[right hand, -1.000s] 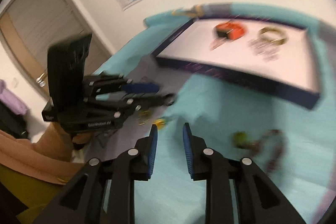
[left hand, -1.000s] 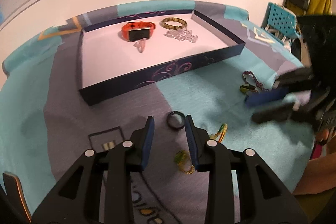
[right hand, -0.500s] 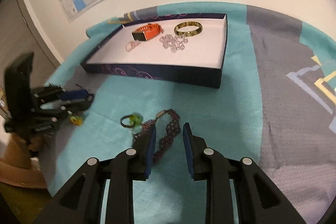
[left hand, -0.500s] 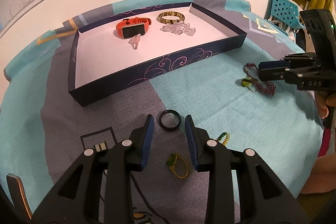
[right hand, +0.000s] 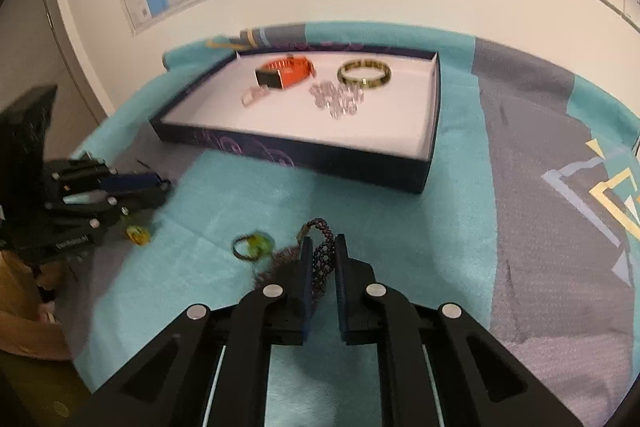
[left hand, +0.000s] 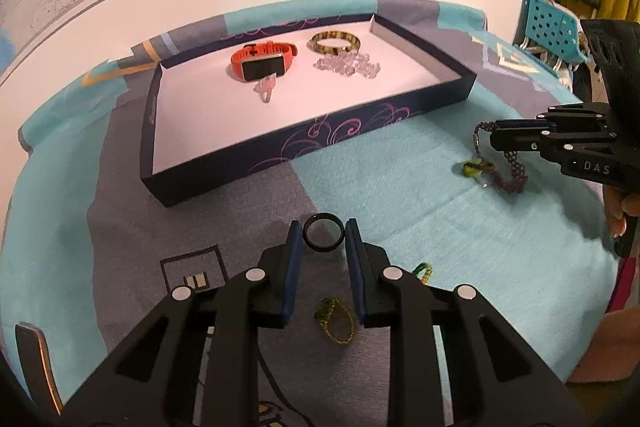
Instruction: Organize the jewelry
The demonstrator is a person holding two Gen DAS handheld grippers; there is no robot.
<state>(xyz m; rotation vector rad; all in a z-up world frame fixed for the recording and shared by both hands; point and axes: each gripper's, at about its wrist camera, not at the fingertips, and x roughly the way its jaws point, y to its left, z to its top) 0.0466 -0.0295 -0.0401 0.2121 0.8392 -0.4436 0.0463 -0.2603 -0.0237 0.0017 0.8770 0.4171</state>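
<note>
Left tongs (left hand: 323, 241): jaws closing around a black ring (left hand: 323, 231) lying flat on the tabletop (left hand: 460, 239), low centre of frame; pads just beside its rim, contact not clear.

Right tongs (right hand: 322, 259): jaws closing on a dark beaded bracelet (right hand: 322, 251), a strand between the pads, low centre.

Green ring (right hand: 252, 247): just left of the bracelet.

Gold chain (left hand: 336, 319): beneath the left tongs.

Box (left hand: 360, 143): upper centre, low walls, well apart from both tongs; bare cloth between.

Contents at its far end: orange watch (left hand: 262, 65), gold bangle (left hand: 335, 42), clear beads (left hand: 348, 65); near half bare.
</note>
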